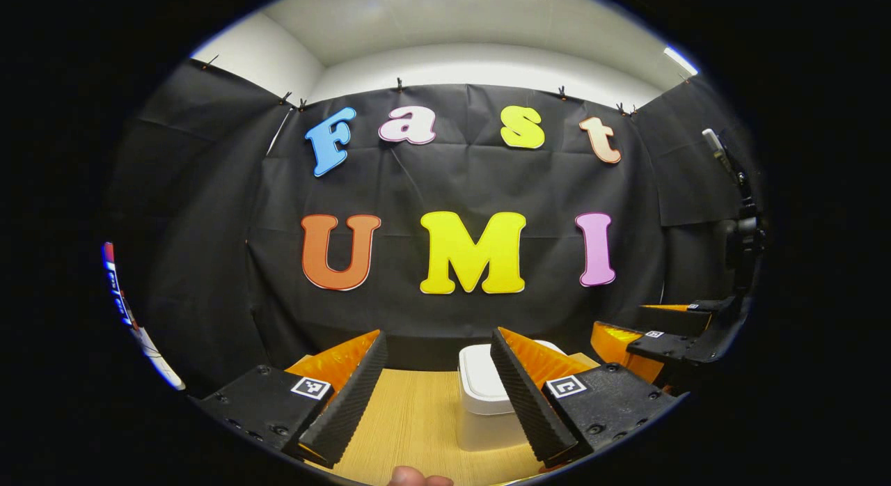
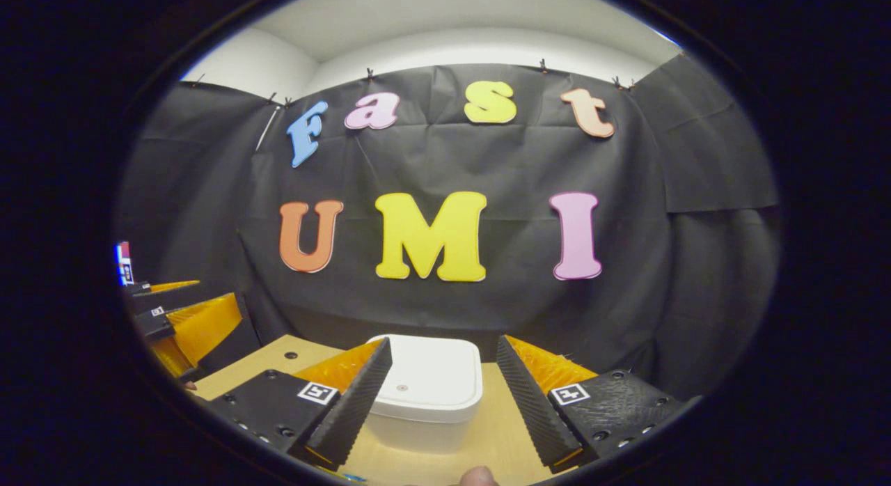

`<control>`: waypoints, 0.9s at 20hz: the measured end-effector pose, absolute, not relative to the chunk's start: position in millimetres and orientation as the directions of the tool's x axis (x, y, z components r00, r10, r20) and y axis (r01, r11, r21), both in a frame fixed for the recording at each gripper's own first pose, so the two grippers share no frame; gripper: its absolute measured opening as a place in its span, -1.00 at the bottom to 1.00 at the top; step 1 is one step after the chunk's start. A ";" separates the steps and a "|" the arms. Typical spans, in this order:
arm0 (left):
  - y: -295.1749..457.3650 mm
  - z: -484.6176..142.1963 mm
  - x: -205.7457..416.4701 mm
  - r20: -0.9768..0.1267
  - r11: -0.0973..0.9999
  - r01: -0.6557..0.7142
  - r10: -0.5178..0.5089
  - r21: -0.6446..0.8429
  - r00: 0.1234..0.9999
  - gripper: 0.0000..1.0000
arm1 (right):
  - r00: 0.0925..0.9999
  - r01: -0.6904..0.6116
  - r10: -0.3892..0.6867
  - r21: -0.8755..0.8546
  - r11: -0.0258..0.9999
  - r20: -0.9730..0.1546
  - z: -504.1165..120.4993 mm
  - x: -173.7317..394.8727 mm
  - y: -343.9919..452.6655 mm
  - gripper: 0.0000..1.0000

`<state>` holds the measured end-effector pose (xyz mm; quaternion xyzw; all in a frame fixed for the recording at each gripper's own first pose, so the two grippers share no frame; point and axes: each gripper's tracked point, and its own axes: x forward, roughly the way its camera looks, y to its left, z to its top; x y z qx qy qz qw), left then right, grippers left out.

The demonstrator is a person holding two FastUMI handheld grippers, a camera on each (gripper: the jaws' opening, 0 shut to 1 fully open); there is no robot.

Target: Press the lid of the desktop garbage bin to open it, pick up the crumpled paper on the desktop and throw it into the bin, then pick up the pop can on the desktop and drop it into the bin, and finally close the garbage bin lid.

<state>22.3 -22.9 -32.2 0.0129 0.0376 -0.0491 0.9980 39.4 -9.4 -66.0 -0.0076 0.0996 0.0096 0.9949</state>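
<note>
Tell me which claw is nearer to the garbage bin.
Right, as far as size in each view shows. The right claw is open, with the closed white garbage bin centred just ahead of it. The left claw, also open, sits farther back, with the bin off toward its right finger.

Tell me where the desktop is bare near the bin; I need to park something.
Bare wood lies left of the garbage bin, between the left gripper's fingers, and on the desktop at the bin's right side. Its far edge meets the wall.

Ridged fingers (image 1: 348, 395), square coded tags, screws
</note>
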 end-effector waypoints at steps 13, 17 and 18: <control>-11.7 -45.1 17.6 -0.122 0.997 0.072 -0.067 0.038 0.990 0.92 | 0.897 -0.158 0.116 -0.063 0.985 -0.427 -135.2 71.4 26.0 -0.07; -7.9 -47.7 18.0 -0.134 0.998 0.055 -0.049 0.041 0.990 0.93 | 0.884 -0.136 0.098 -0.052 0.989 -0.458 -151.0 91.9 20.3 -0.89; -7.5 -47.9 17.4 -0.135 0.998 0.052 -0.046 0.042 0.990 0.93 | 0.882 -0.129 0.098 -0.037 0.991 -0.461 -156.4 100.4 17.7 -1.00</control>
